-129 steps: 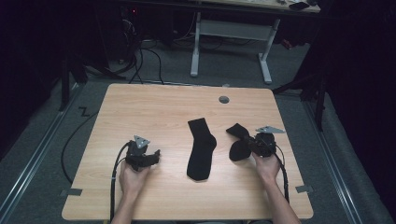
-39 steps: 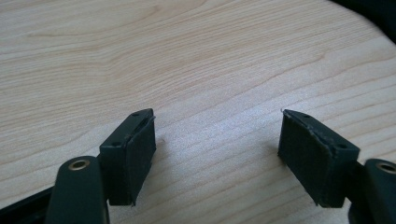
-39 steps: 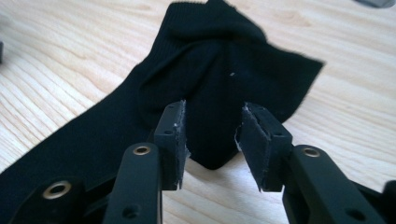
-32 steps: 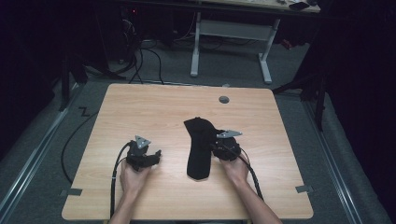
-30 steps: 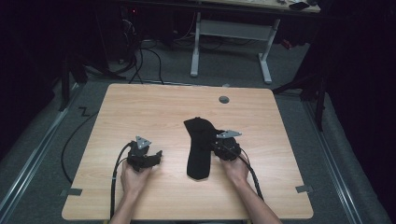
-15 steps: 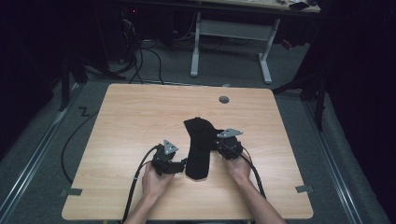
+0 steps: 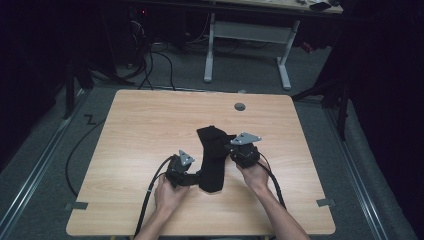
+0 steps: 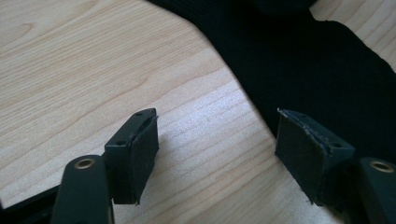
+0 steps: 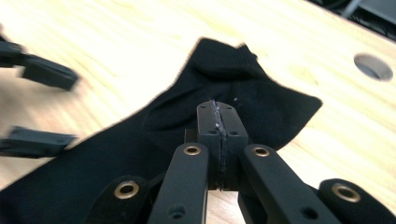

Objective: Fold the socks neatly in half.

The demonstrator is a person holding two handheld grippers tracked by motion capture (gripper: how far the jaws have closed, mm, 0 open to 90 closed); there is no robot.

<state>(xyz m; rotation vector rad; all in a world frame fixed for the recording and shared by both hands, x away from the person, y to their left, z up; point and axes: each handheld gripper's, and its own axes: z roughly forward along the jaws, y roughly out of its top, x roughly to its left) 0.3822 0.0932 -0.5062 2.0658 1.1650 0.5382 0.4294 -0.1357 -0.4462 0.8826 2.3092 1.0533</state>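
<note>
Black socks (image 7: 212,159) laid lengthwise at the middle of the worktop (image 7: 135,130).

The long axis runs from the person's edge toward the far edge, bending right at the far end. The right hand-held gripper (image 9: 218,122) is seen pressed together, cloth possibly pinched. The left hand-held gripper (image 8: 217,147) is held apart at the near left edge, its jaws having just widened, with bare wood between them.

right gripper (image 9: 218,122) fingers pressed together (nothing visibly pinched) above the black sock (image 9: 140,154) on the table (image 9: 327,121).
</note>
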